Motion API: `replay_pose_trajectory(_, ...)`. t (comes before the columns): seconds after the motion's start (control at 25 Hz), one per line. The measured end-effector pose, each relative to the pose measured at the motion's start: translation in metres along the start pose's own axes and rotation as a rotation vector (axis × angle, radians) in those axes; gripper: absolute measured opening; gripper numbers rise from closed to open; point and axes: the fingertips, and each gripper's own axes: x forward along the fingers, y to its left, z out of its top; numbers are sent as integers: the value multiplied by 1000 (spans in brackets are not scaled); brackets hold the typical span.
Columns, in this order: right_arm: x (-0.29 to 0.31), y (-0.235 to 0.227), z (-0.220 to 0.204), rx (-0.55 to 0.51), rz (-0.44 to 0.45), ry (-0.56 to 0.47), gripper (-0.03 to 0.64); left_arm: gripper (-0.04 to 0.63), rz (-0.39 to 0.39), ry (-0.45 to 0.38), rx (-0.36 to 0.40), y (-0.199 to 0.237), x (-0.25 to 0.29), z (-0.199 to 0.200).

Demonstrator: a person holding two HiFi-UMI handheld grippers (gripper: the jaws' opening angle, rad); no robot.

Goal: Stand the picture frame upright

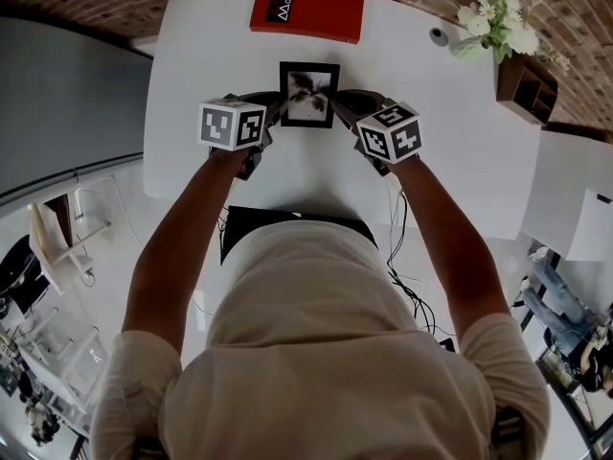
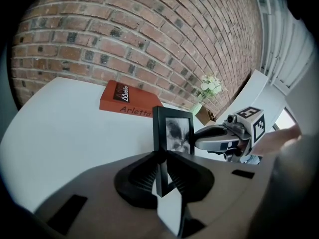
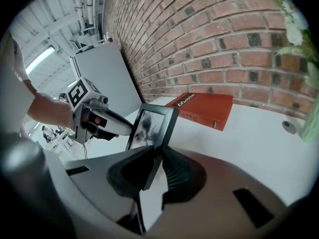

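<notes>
**Head view:** A white table [image 1: 211,65] is being looked down on, past a person's shoulders and outstretched arms. A black picture frame [image 1: 308,94] is being held over the table's middle, picture side facing the person. The left gripper [image 1: 272,113] is on one side edge and the right gripper [image 1: 347,111] on the other, probably so that the frame can be raised evenly without twisting. A red book [image 1: 307,8] is lying beyond it at the far edge, well apart.

**Left gripper view:** The jaws are being pressed together on the frame's side edge, low down, so the frame is firmly gripped. The frame [image 2: 173,132] is being shown close to upright. Its bottom edge is being hidden by the gripper's body, so contact with the table cannot be told.

**Right gripper view:** These jaws are likewise being clamped on the opposite edge. The frame [image 3: 152,128] is appearing slanted here, which may be only the camera's tilt. No back stand is being shown, so the frame is probably not ready for release.
</notes>
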Motion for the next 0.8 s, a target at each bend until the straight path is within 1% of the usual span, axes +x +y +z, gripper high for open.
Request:
replay_pose_trajectory(0.32,5,-6,16,-106,-54,-20,55,52,17,-24,71,7,0,19)
replay_pose_trajectory(0.8,11,-13,34,-228,-135,-58,49,52,40,-45,146,17,1,36)
